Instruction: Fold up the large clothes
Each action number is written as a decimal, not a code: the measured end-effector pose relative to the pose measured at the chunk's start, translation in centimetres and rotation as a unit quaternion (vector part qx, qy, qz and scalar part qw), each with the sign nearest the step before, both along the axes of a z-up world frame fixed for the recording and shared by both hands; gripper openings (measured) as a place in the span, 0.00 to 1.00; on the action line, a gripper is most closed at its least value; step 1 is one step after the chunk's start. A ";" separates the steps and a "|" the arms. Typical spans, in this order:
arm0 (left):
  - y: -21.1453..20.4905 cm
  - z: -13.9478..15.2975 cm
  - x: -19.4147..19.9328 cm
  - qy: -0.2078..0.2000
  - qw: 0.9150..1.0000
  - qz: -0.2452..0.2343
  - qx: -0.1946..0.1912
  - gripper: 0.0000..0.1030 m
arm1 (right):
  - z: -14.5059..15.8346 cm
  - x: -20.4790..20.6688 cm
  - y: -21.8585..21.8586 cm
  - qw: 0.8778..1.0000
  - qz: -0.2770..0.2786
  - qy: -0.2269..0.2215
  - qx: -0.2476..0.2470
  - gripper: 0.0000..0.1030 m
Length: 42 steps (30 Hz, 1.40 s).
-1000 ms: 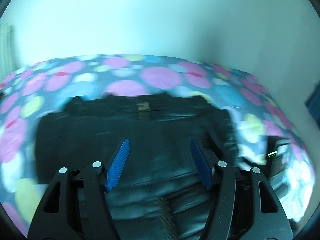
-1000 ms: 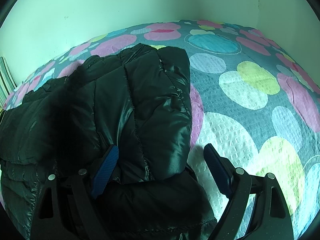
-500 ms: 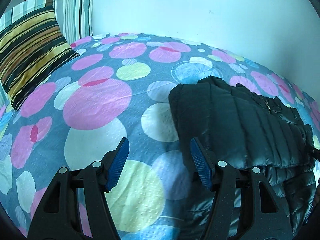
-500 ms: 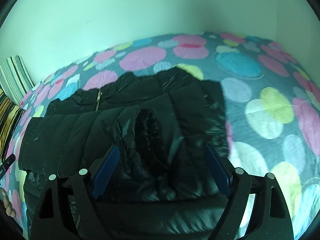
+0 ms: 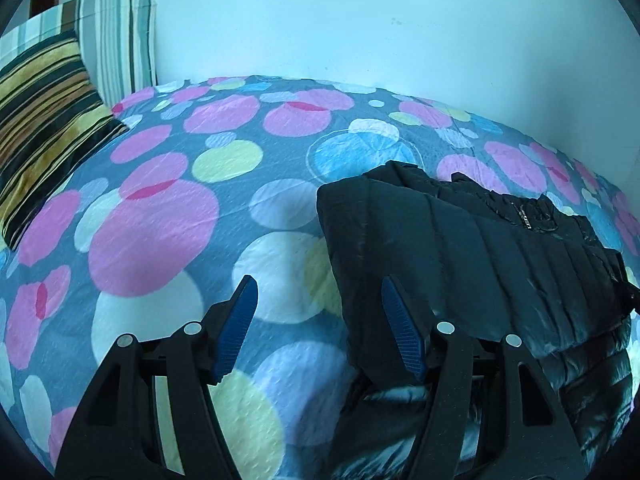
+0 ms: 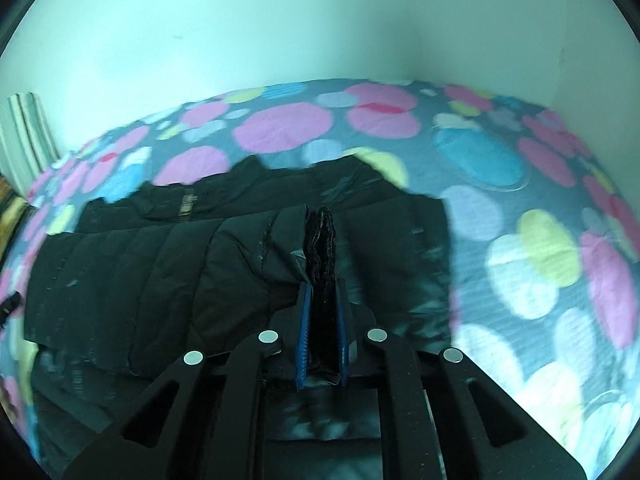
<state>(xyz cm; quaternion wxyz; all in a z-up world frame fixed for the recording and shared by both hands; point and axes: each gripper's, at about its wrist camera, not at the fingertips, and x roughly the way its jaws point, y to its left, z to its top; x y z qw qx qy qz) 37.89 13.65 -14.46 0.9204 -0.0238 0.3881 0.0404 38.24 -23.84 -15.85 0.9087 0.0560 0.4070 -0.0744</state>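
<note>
- One glossy black quilted jacket (image 5: 472, 256), puffy with stitched channels, lies folded on the bed (image 5: 160, 220); a dotted, crinkled cover tops it.
- Right tool (image 6: 322, 300) has just clenched on a dark ribbed fold of the jacket, straight ahead of it.
- Left tool (image 5: 318, 300) released, empty; the jacket's edge lies beside its right finger.
- Two striped pillows (image 5: 44, 120) lie far to its left.
</note>
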 end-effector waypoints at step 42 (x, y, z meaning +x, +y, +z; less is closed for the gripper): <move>-1.4 -3.8 6.6 0.083 0.995 0.002 0.059 0.70 | -4.5 1.5 -1.6 0.999 0.010 0.042 -0.011 0.19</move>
